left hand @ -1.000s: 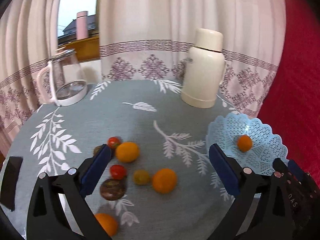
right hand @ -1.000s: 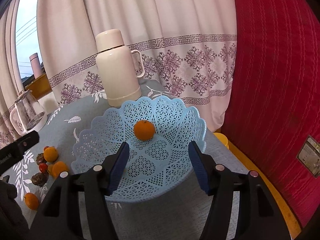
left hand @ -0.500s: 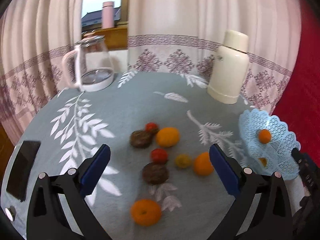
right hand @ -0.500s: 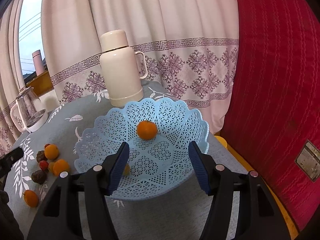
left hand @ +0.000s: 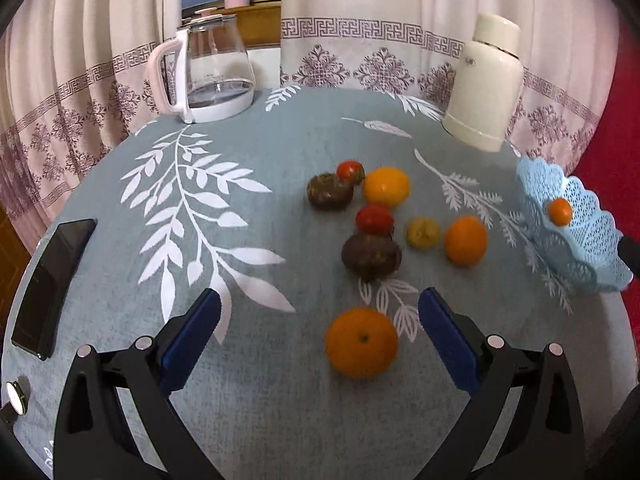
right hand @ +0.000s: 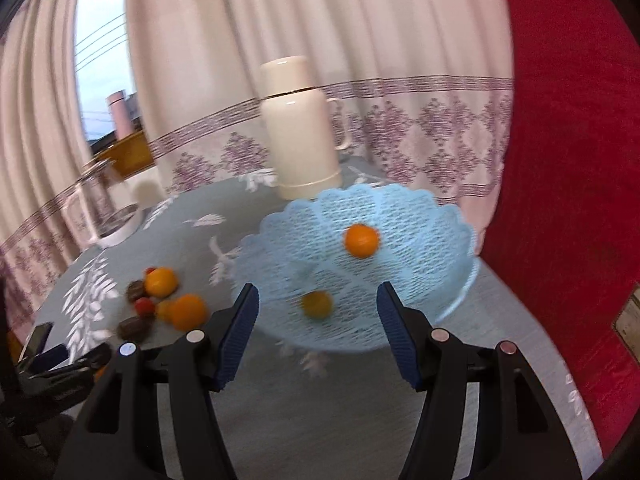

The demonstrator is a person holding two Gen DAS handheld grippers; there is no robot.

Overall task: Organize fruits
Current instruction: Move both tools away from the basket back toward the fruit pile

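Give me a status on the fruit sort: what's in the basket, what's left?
Done: one orange sits in the blue basket; a second orange-yellow blur there may be seen through the mesh, cannot tell. In hand: nothing; left gripper and right gripper are both open and empty. Left: seven fruits on the tablecloth, the nearest orange between the left fingers.

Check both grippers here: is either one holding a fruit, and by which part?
Neither. The left gripper is open above the table, the nearest orange lying loose between its fingers. The right gripper is open before the blue basket.

Soft window daylight, fisheye-bent edges; the right wrist view looks motion-blurred, perhaps shaken.
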